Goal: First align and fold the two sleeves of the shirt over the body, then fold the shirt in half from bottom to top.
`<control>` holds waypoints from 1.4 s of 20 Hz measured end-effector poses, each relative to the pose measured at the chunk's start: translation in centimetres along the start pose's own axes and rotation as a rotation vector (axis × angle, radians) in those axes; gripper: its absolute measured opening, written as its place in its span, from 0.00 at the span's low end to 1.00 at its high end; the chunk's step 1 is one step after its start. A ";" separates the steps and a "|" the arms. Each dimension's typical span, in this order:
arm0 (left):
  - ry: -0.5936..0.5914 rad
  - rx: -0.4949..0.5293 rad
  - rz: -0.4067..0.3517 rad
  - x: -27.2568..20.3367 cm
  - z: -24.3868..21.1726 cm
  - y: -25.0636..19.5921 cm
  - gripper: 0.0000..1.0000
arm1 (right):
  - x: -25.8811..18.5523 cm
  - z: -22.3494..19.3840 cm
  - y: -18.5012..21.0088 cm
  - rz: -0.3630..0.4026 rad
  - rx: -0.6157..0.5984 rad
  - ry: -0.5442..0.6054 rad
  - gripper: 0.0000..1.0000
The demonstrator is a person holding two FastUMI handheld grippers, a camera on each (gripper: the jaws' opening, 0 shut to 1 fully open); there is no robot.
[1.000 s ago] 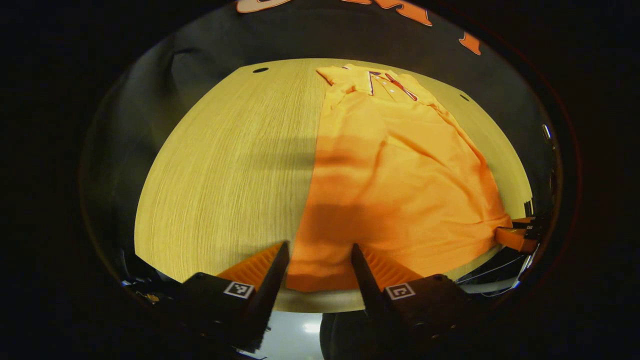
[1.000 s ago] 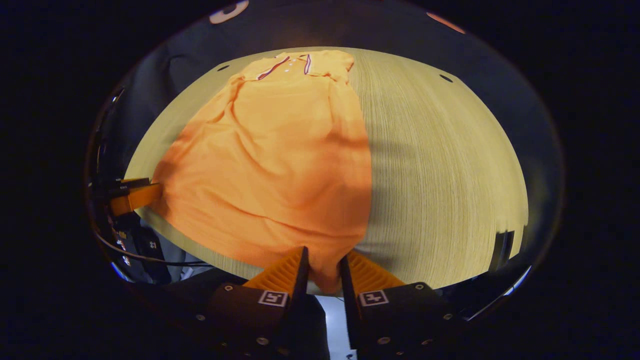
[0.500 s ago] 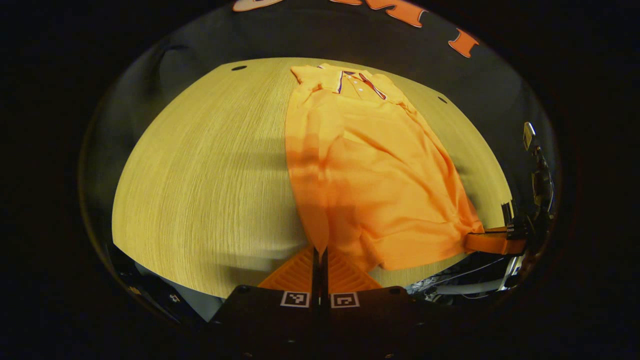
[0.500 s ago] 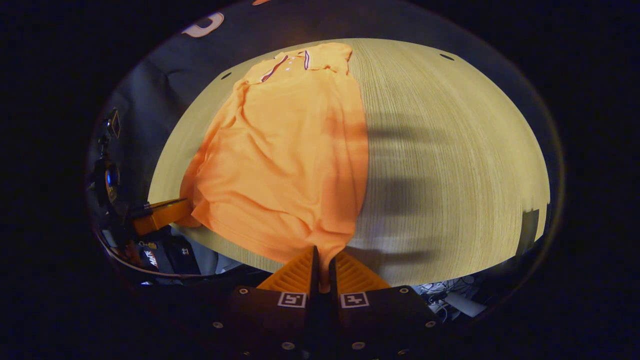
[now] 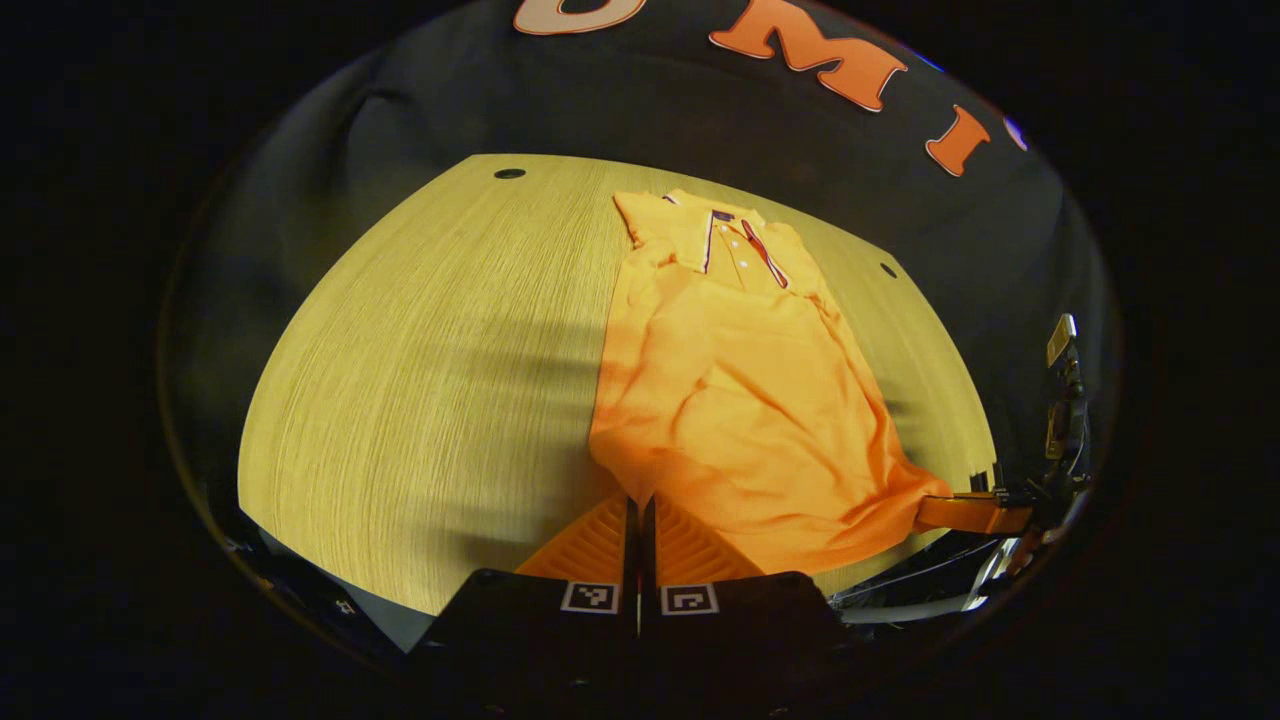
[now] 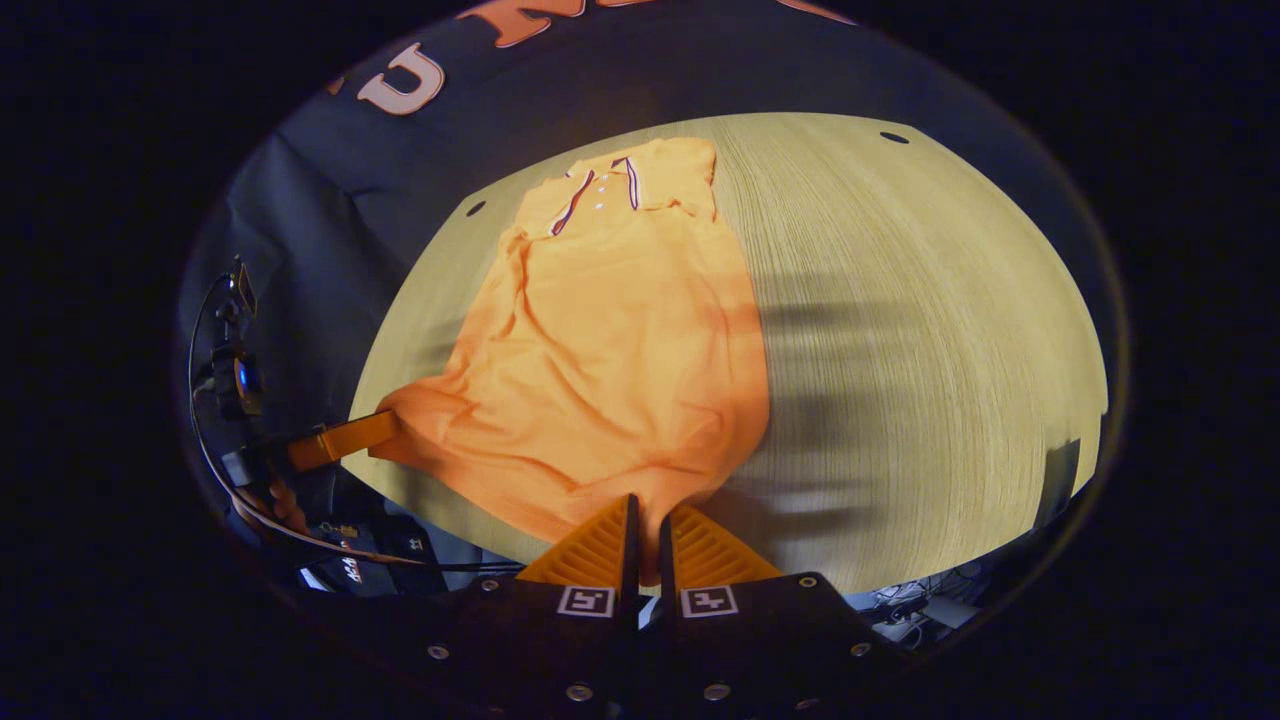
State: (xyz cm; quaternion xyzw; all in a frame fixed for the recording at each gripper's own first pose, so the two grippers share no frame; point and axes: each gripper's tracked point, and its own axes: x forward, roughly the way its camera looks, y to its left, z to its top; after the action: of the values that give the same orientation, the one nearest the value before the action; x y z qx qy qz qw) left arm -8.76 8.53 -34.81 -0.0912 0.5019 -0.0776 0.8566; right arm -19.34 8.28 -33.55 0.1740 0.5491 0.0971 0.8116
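Pinching the shirt (image 5: 745, 400) hem corners at the worktop's (image 5: 430, 370) near edge — left hand-held gripper (image 5: 640, 515), right hand-held gripper (image 6: 645, 520) — bottom-to-top fold beginning; next, carrying hem evenly toward collar (image 5: 735, 235).

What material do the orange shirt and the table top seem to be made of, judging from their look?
The shirt looks like soft matte knit fabric, perhaps cotton: it drapes, creases and bunches where the left gripper and right gripper pinch its hem. The table looks like pale wood or wood-pattern laminate: fine straight grain lines, smooth low-sheen finish. Which of the two, I cannot tell.
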 end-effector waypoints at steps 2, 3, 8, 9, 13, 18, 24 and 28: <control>-0.029 0.021 -0.016 -0.1 2.4 -0.6 0.01 | -0.5 1.8 -0.2 -0.006 -0.013 -0.034 0.10; -0.045 0.034 -0.023 0.0 3.6 -1.1 0.01 | -0.8 2.6 0.0 -0.006 -0.012 -0.046 0.10; -0.108 0.094 -0.058 0.9 9.4 -2.4 0.01 | -1.3 7.7 -0.2 -0.017 -0.017 -0.092 0.10; -0.120 0.104 -0.065 1.1 10.7 -2.6 0.01 | -1.2 8.7 -0.2 -0.021 -0.014 -0.101 0.10; -0.147 0.147 -0.088 2.3 15.4 -2.4 0.01 | -1.2 12.8 0.0 -0.036 -0.003 -0.131 0.10; -0.185 0.178 -0.116 4.1 21.5 -2.4 0.01 | 0.3 18.3 0.6 -0.066 -0.016 -0.156 0.10; -0.207 0.203 -0.121 8.5 27.7 -1.9 0.01 | 3.3 24.5 -0.1 -0.108 -0.022 -0.157 0.10; -0.214 0.198 -0.122 11.9 31.9 -1.4 0.01 | 5.9 29.5 -0.6 -0.133 -0.022 -0.165 0.10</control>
State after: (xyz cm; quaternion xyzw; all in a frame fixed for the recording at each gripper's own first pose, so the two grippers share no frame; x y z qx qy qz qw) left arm 24.84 6.97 -29.28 -0.0441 0.3911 -0.1684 0.9037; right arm 10.21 4.55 -28.94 0.1357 0.4896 0.0346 0.8606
